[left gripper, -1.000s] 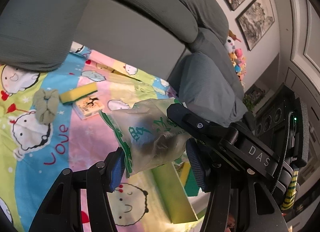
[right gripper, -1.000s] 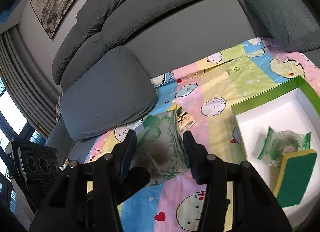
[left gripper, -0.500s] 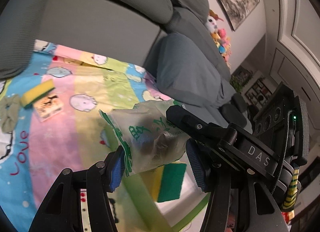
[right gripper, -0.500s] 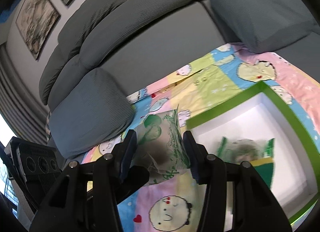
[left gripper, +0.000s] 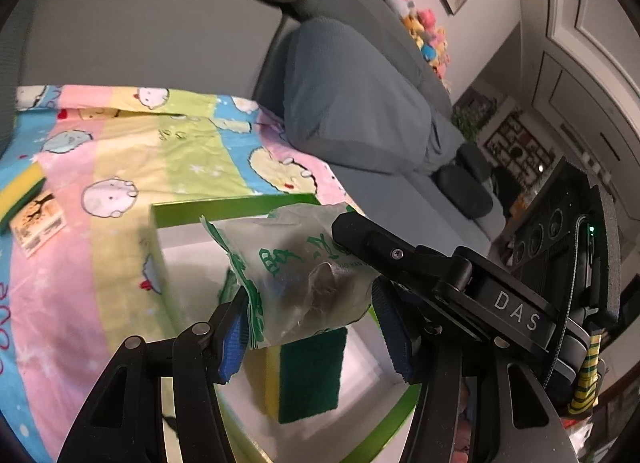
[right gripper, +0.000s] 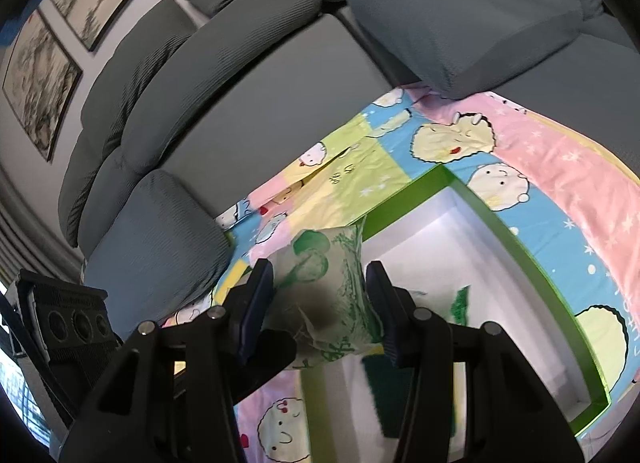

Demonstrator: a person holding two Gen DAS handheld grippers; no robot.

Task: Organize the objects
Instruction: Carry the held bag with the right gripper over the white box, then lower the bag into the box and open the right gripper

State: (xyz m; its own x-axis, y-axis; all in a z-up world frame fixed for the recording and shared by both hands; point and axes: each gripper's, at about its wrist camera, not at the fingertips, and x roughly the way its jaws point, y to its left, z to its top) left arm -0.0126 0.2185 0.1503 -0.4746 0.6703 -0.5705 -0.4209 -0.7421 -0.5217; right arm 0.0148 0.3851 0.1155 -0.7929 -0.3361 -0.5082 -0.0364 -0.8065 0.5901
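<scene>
A clear plastic bag with green print (left gripper: 296,279) and something dark inside hangs between both grippers. My left gripper (left gripper: 310,333) is shut on its lower part, blue pads (left gripper: 232,337) against its sides. In the right wrist view, my right gripper (right gripper: 320,307) is shut on the same bag (right gripper: 328,295). The right gripper's black finger (left gripper: 372,243) lies across the bag's top in the left wrist view. The bag hangs over a white box with a green rim (left gripper: 224,205) (right gripper: 516,247). Inside the box lie a yellow and green sponge (left gripper: 308,371) and another printed bag (right gripper: 460,299).
A cartoon-print blanket (left gripper: 120,151) covers the grey sofa seat. On it at the left lie a second sponge (left gripper: 20,191) and a small printed packet (left gripper: 38,223). Grey cushions (right gripper: 460,15) back the seat, and plush toys (left gripper: 424,35) sit on the sofa's far end.
Both grippers carried the bag sideways together, from above the blanket to above the green-rimmed box. The loose sponge and packet slid to the left edge of the view. The grip is unchanged.
</scene>
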